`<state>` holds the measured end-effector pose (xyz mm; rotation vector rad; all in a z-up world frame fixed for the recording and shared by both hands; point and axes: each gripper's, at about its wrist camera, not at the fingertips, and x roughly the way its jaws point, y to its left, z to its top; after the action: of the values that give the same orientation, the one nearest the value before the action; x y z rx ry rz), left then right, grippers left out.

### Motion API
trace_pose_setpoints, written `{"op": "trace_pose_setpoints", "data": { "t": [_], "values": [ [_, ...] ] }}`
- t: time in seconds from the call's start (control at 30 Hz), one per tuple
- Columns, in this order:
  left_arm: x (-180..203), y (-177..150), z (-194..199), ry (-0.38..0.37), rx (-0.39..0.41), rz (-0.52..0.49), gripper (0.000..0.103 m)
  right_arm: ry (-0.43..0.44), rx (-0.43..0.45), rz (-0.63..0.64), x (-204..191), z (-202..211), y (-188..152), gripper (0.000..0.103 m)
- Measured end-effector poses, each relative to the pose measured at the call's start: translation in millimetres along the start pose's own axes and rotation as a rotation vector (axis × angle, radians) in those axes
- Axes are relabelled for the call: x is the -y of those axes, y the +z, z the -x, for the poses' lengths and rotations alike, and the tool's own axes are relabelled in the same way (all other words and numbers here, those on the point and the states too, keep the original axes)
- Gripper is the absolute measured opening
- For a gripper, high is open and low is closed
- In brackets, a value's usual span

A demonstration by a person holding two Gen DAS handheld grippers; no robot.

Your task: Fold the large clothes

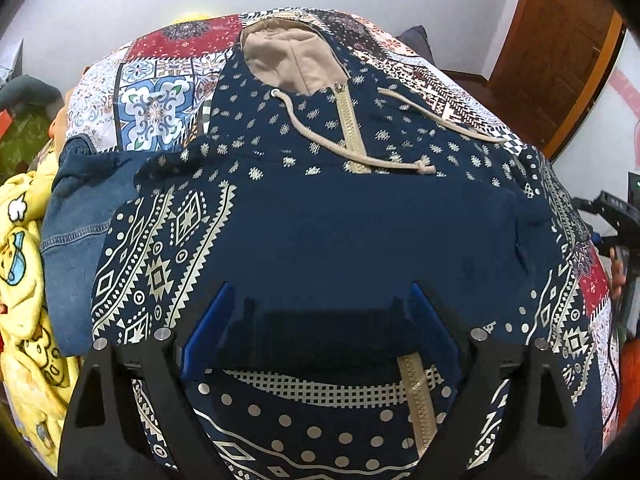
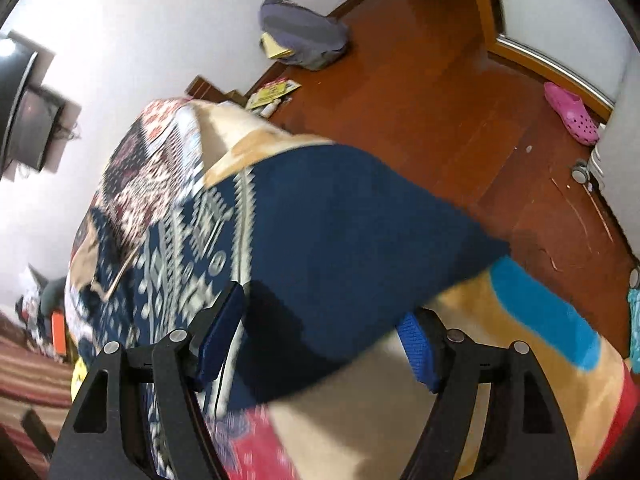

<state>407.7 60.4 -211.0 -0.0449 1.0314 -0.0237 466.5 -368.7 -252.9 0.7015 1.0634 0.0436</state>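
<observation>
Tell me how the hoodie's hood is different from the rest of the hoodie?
The hood is plain tan; the hoodie body is navy with white patterns. The hood lies at the far end, while the body spreads wide toward the camera. Both lie flat on the patchwork bedspread.

We are in a home bedroom: a bed (image 1: 168,80) under a patchwork cover, wooden floor (image 2: 440,100) (a pink clog (image 2: 572,114) lies there).

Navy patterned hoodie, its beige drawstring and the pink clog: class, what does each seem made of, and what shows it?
Navy patterned hoodie: soft matte knit, probably cotton fleece; it creases gently. Beige drawstring: looks like woven cotton cord, knotted at the end. Pink clog: likely moulded foam or rubber; smooth, with holes.
</observation>
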Motion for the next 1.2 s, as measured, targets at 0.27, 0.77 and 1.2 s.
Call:
{"op": "trace_pose_setpoints", "data": {
  "t": [0.27, 0.77, 1.2],
  "values": [
    [-9, -9, 11, 0.050, 0.017, -0.019, 0.088, -0.011, 0.086, -0.017, -16, 10, 11, 0.014],
    [-21, -24, 70, 0.034, 0.130, -0.010, 0.088, 0.204, 0.319, 0.530, -192, 131, -35, 0.010],
    [-66, -50, 85, 0.070, 0.133, 0.052, 0.088, 0.286, -0.056, 0.802, -290, 8, -163, 0.010]
  ]
}}
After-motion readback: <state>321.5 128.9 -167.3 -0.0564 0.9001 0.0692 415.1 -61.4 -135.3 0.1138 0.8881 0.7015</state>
